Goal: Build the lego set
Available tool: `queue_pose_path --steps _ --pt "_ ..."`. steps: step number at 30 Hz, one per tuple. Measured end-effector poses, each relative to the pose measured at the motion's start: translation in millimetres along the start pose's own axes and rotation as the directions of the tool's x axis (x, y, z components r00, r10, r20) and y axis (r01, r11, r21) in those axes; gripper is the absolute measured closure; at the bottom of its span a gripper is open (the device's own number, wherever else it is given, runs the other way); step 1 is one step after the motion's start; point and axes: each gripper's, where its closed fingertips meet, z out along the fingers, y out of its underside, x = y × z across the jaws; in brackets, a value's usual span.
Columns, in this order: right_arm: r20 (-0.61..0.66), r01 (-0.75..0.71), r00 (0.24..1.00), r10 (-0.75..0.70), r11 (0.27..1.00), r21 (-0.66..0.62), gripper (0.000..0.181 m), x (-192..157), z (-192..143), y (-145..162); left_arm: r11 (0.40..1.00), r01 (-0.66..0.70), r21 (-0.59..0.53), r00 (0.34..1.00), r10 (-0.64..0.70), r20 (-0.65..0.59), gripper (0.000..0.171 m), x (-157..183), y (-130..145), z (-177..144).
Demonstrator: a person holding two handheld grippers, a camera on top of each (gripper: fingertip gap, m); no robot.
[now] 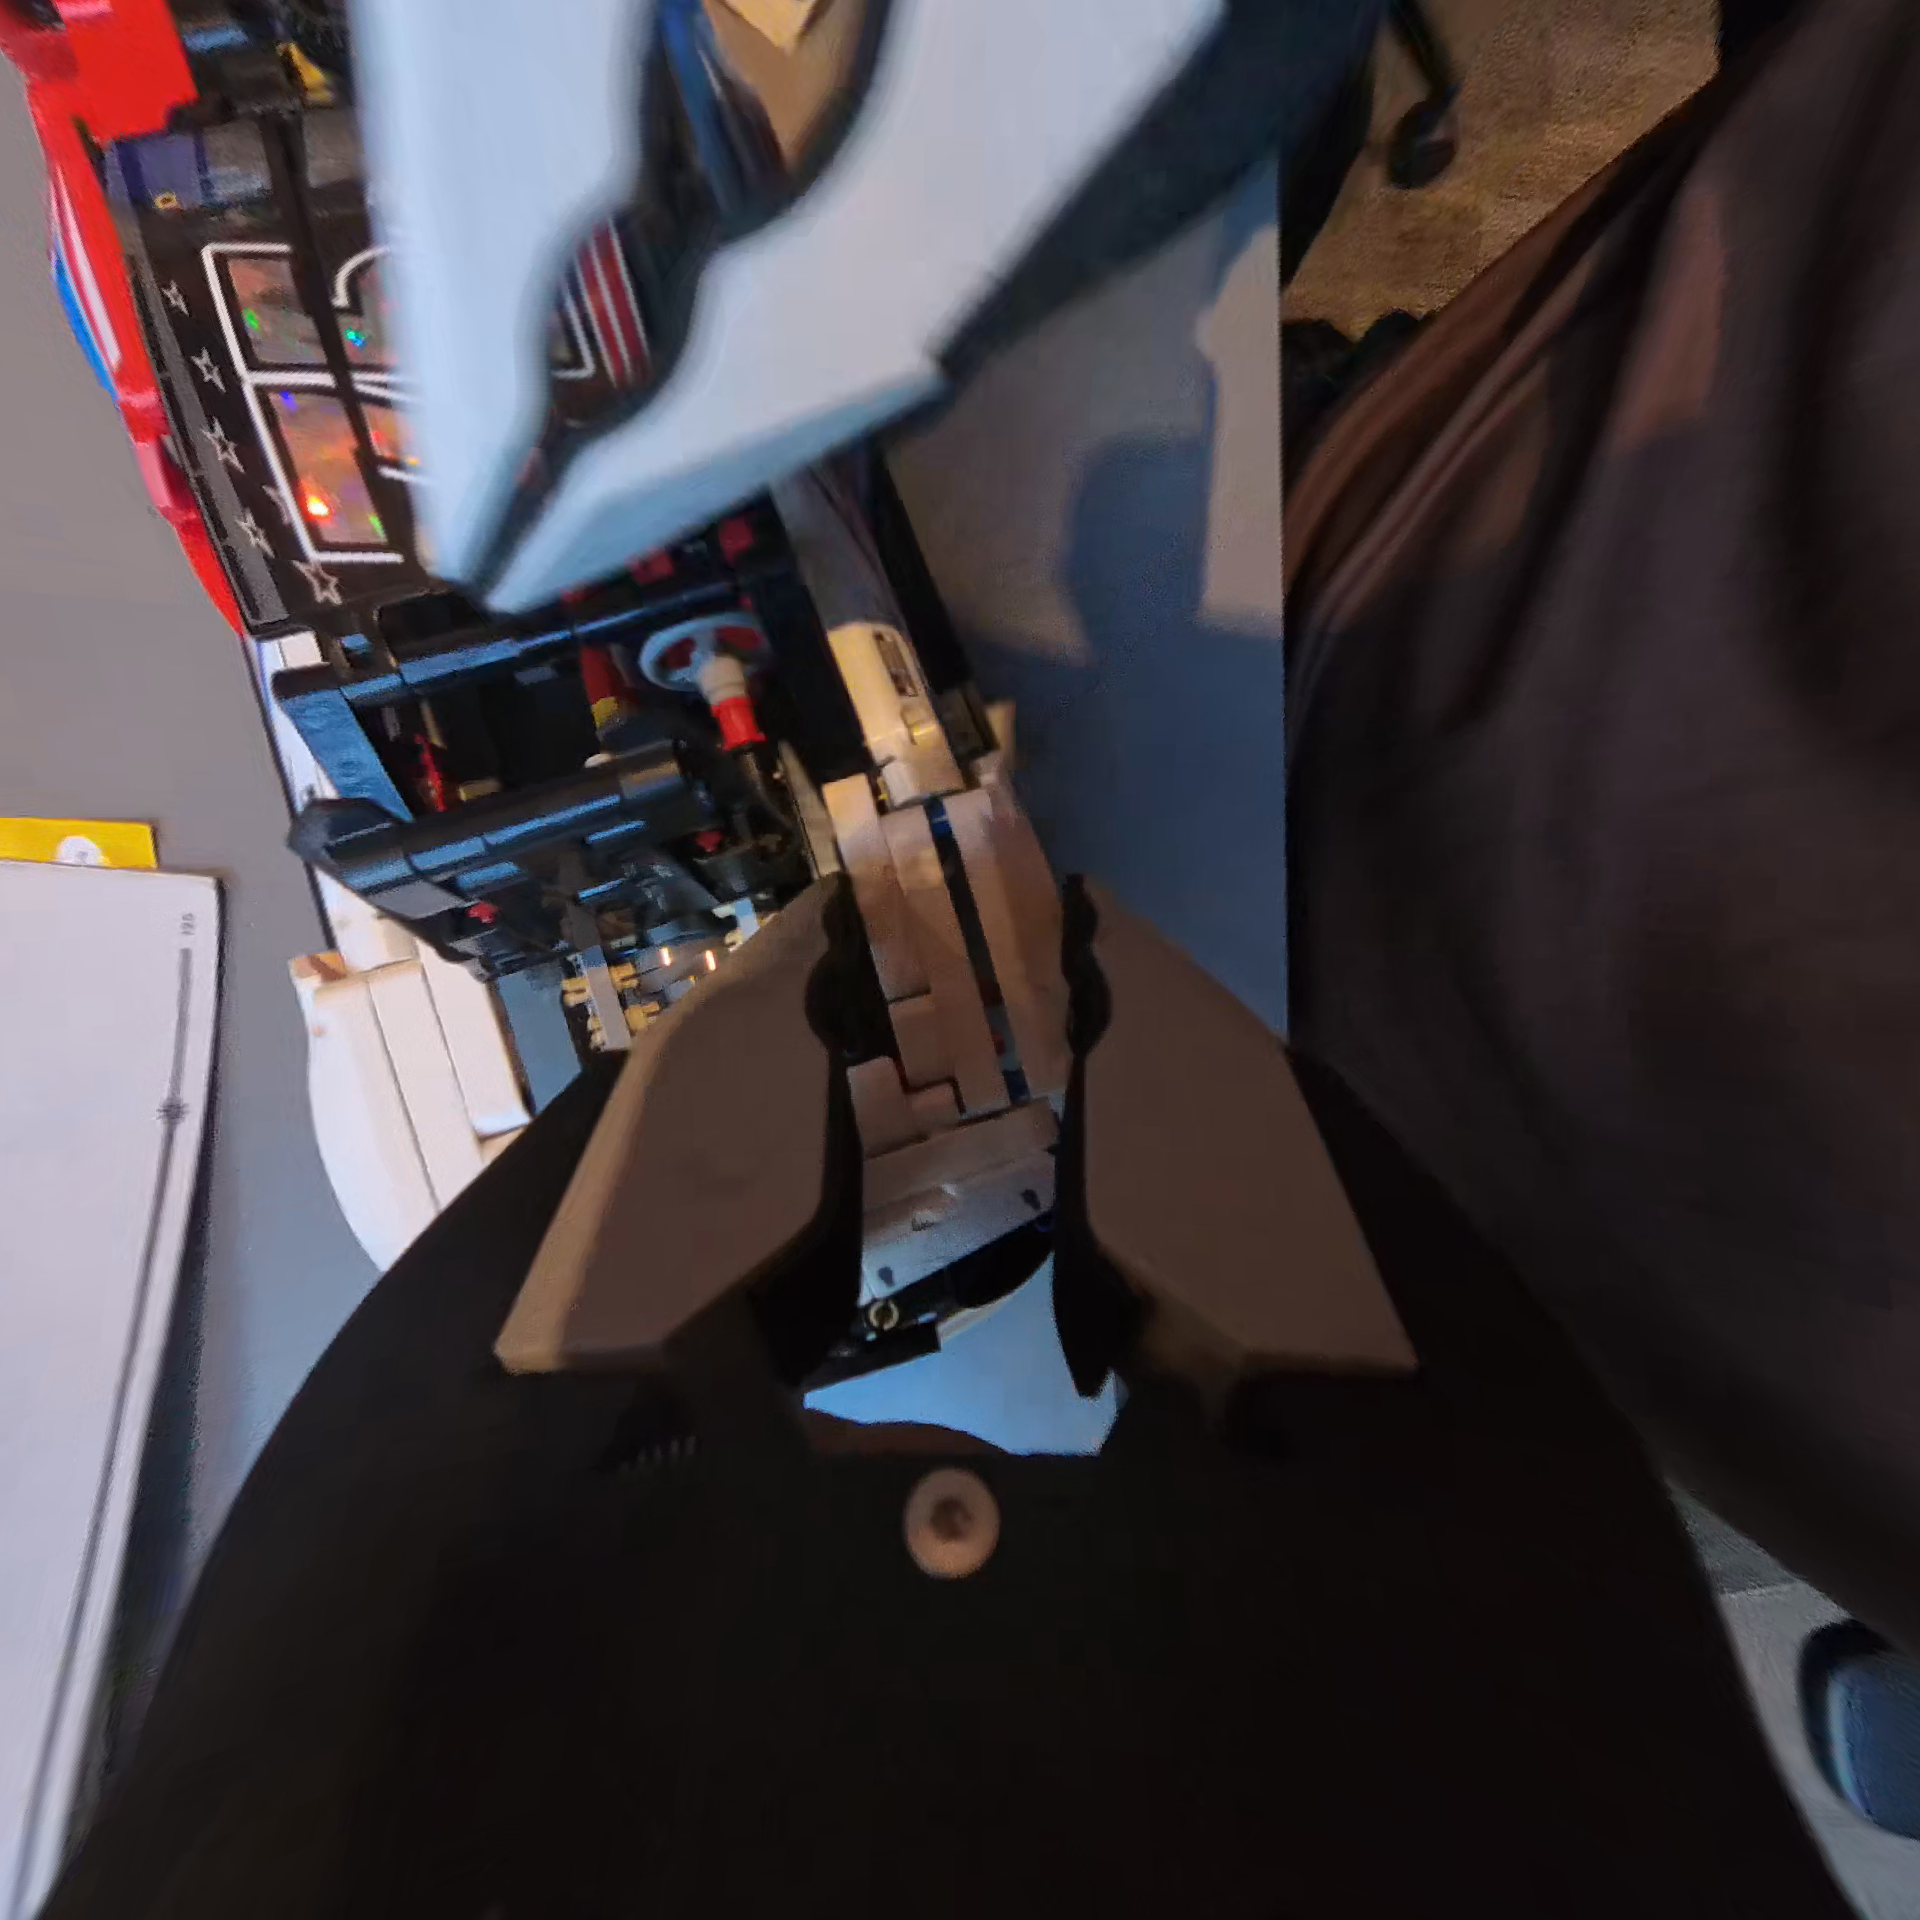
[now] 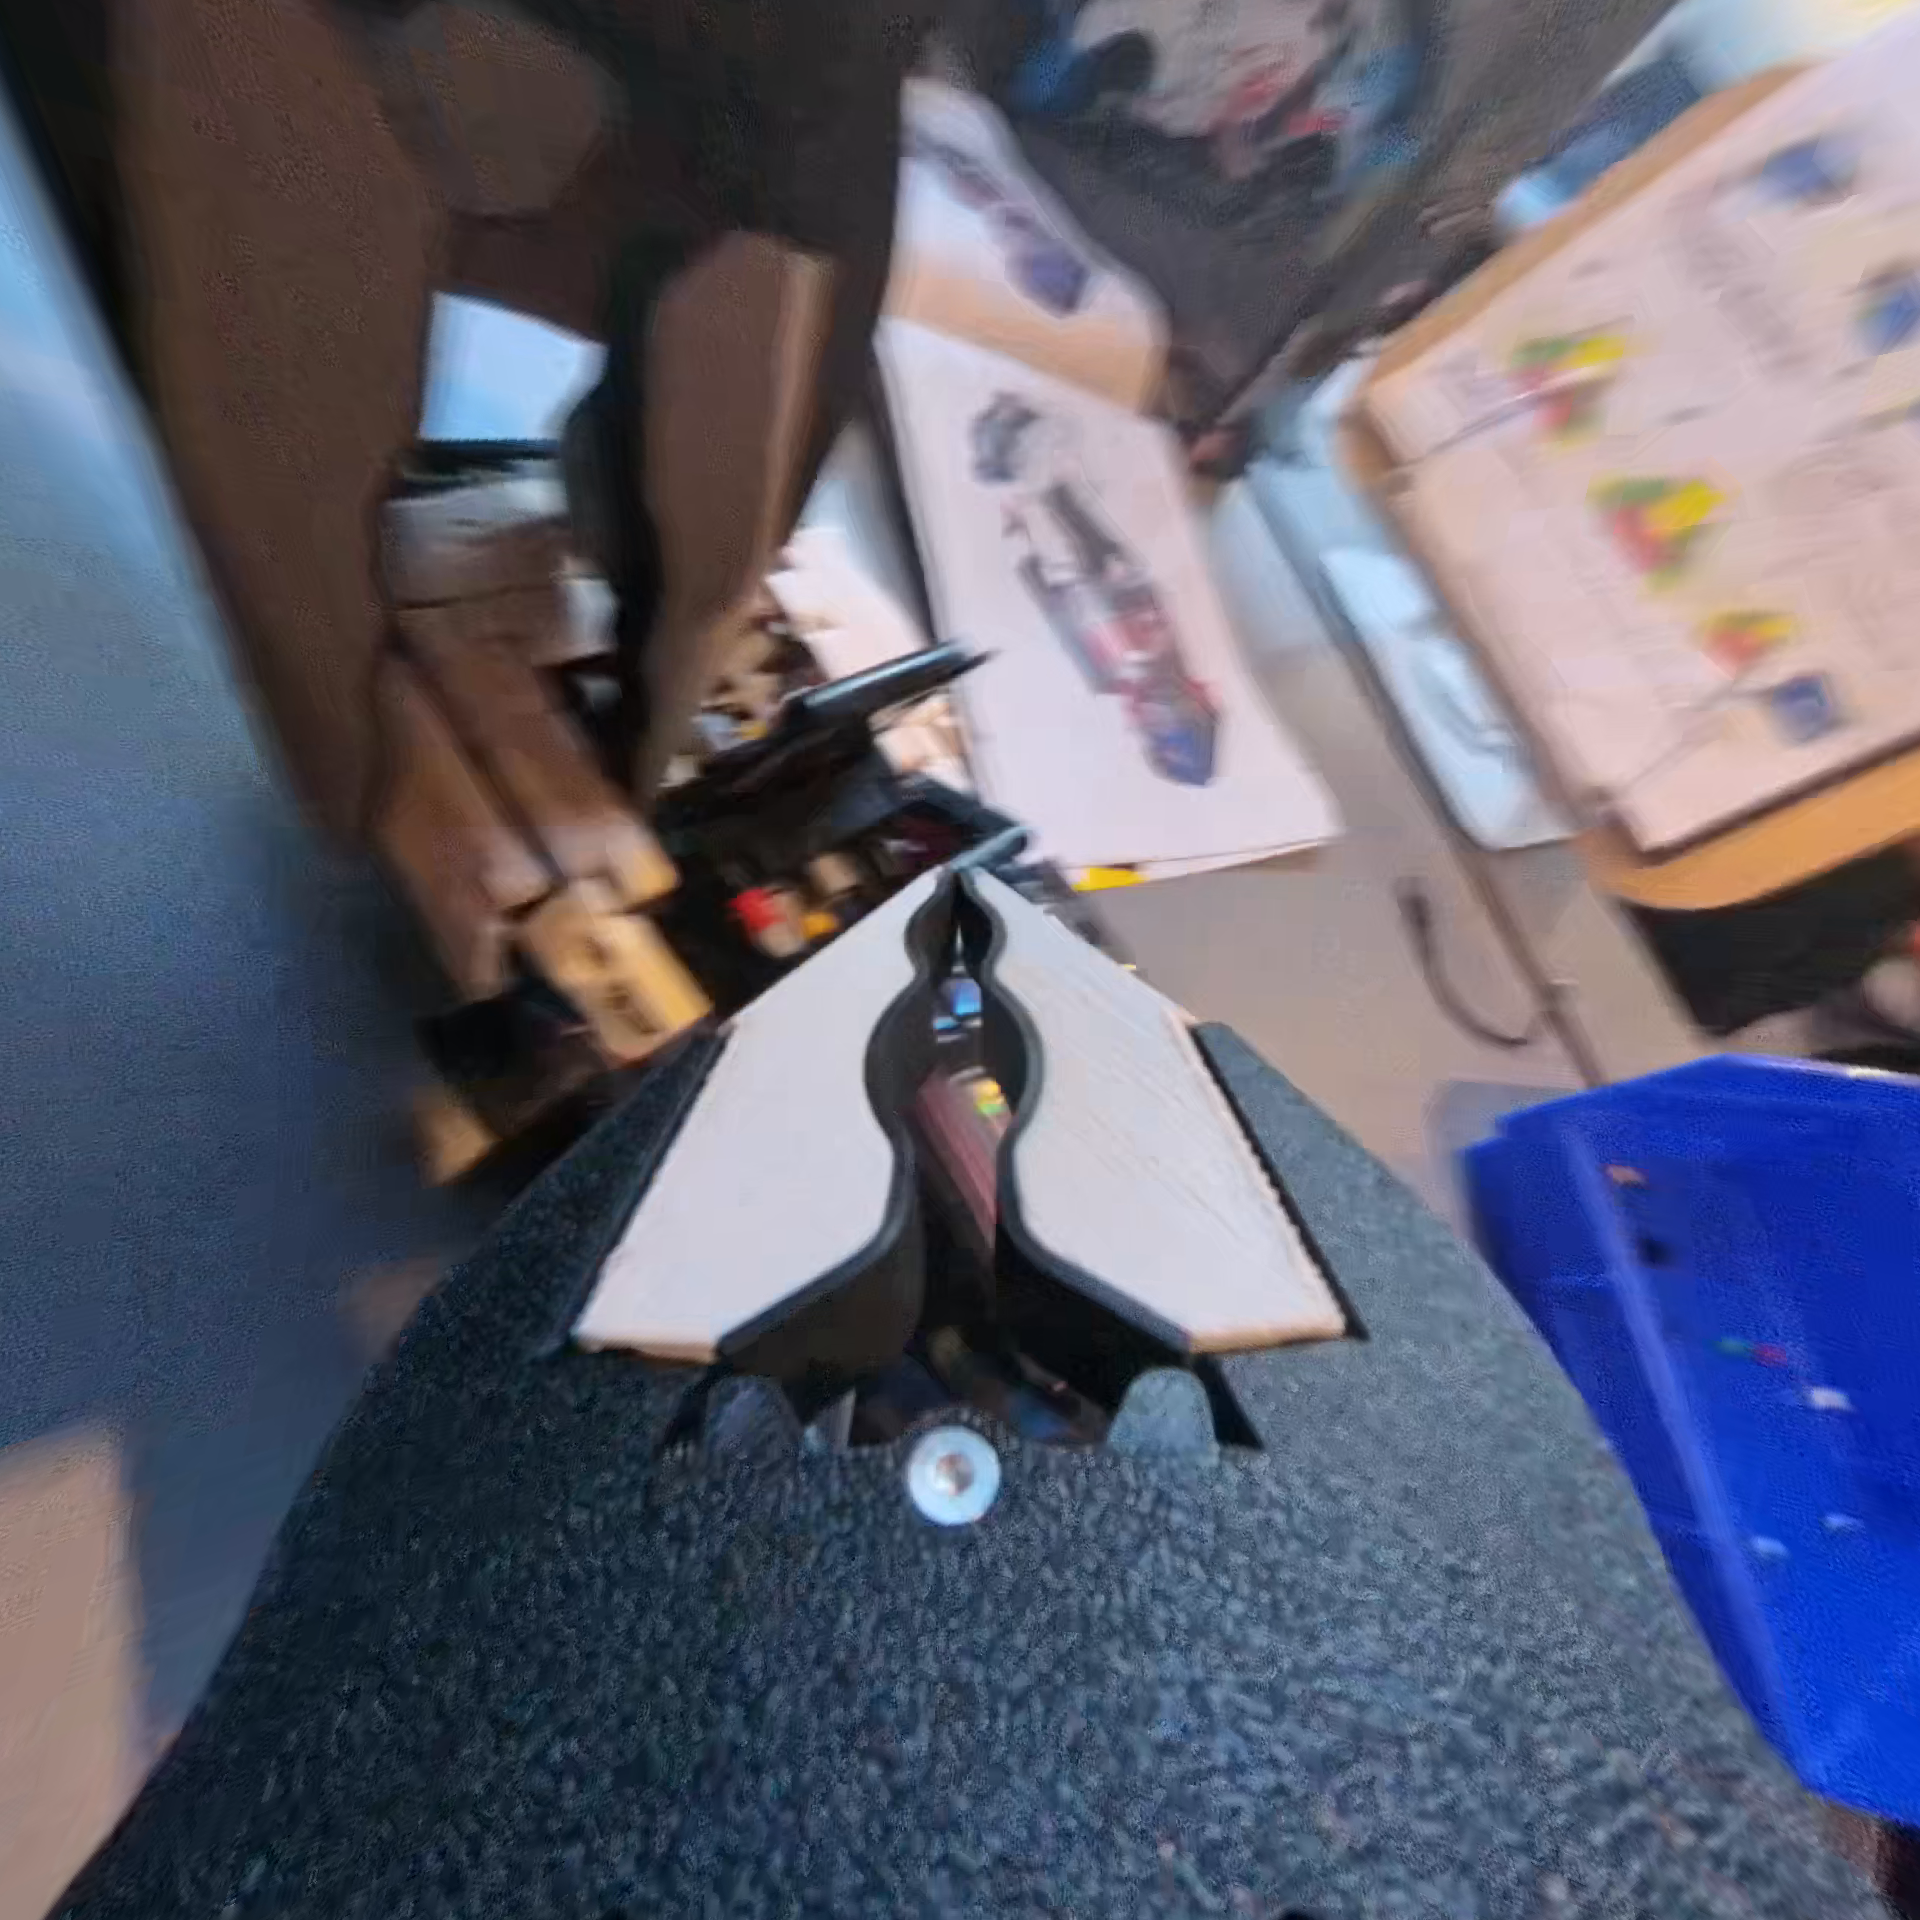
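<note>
The lego model (image 1: 582,810), a black frame with red pins and white side panels, lies on its side. In the left wrist view my left gripper (image 1: 956,914) is shut on the model's white panel section (image 1: 935,997), with one pad on each side of it. My right gripper (image 1: 675,312) shows blurred above the model, its tips close to the black frame. In the right wrist view my right gripper (image 2: 956,883) has its fingertips together beside the model (image 2: 790,821). A thin grey piece (image 2: 992,847) lies right at the tips; I cannot tell whether it is pinched.
An open instruction booklet (image 2: 1101,644) lies beyond the model and also shows at the left (image 1: 94,1143). A blue bin (image 2: 1714,1351) stands at the right, with a printed cardboard box (image 2: 1662,468) behind it. A red-and-black set box (image 1: 260,364) is at the back left. A person's dark clothing (image 1: 1610,727) fills the right.
</note>
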Motion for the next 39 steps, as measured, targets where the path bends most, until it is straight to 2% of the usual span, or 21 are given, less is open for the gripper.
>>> queue_pose_path --steps 1,3,4,6,8,11,15,18,22,24,28,32,35,39 --pt "-0.008 0.021 1.000 -0.021 1.000 0.020 0.181 5.2 -0.8 -4.0 0.999 -0.022 -0.024 0.999 0.023 0.029 0.135 -2.3 1.6 0.5" --pt "0.203 -0.068 0.978 0.052 0.995 0.071 0.181 -21.6 -2.0 -15.8 0.999 -0.007 -0.034 0.998 0.009 0.058 0.136 -8.3 1.7 -0.1" --pt "0.209 -0.079 0.976 0.061 0.994 0.079 0.181 -23.2 -3.1 -17.4 1.000 -0.016 -0.026 0.998 0.018 0.056 0.136 -7.5 1.8 -0.2" --pt "0.140 -0.071 0.988 0.062 0.995 0.063 0.181 -13.0 -3.3 -12.7 1.000 -0.012 -0.015 0.998 0.013 0.056 0.136 -6.8 3.1 -0.9" --pt "0.225 -0.103 0.971 0.080 0.991 0.091 0.179 -23.9 -8.6 -15.8 1.000 -0.003 -0.007 0.999 0.004 0.048 0.136 -7.4 3.5 -1.4" --pt "0.351 -0.135 0.932 0.088 0.984 0.113 0.164 -44.7 -17.4 -22.8 1.000 0.004 -0.020 0.999 -0.003 0.033 0.136 -7.5 2.9 -1.7" --pt "0.363 -0.088 0.929 0.067 0.995 0.041 0.144 -53.6 -11.4 -13.8 0.998 0.010 -0.066 0.999 -0.007 0.048 0.133 -7.5 9.0 -4.6" --pt "0.387 -0.046 0.922 0.029 0.998 0.034 0.145 -60.0 -12.1 -13.6 0.996 0.006 -0.086 0.996 0.001 0.091 0.130 -7.4 15.6 -9.7" --pt "0.413 0.069 0.908 -0.072 0.997 0.022 0.147 -65.3 -5.9 -13.7 0.996 0.009 -0.094 0.996 -0.001 0.084 0.135 -5.1 18.5 -10.7" --pt "0.429 0.118 0.896 -0.111 0.993 0.012 0.159 -65.1 -0.8 -11.8 0.996 0.024 -0.086 0.997 -0.018 0.070 0.135 -5.7 18.7 -9.0" --pt "0.484 0.161 0.864 -0.142 0.987 0.001 0.164 -65.4 -1.0 -10.4 0.998 0.030 -0.057 0.998 -0.027 0.062 0.136 -6.0 17.5 -9.3" --pt "0.504 0.149 0.852 -0.143 0.988 0.030 0.153 -69.6 -5.0 -16.8 0.997 0.037 -0.069 0.998 -0.033 0.061 0.136 -5.0 16.7 -9.0" --pt "0.512 0.126 0.852 -0.108 0.992 0.000 0.154 -69.9 0.4 -18.3 0.997 0.034 -0.071 0.995 -0.027 0.097 0.135 -6.4 16.9 -12.1" --pt "0.458 0.183 0.875 -0.157 0.983 -0.011 0.148 -68.8 6.3 -24.9 0.998 0.019 -0.057 0.988 -0.010 0.156 0.131 -4.7 18.0 -22.3"
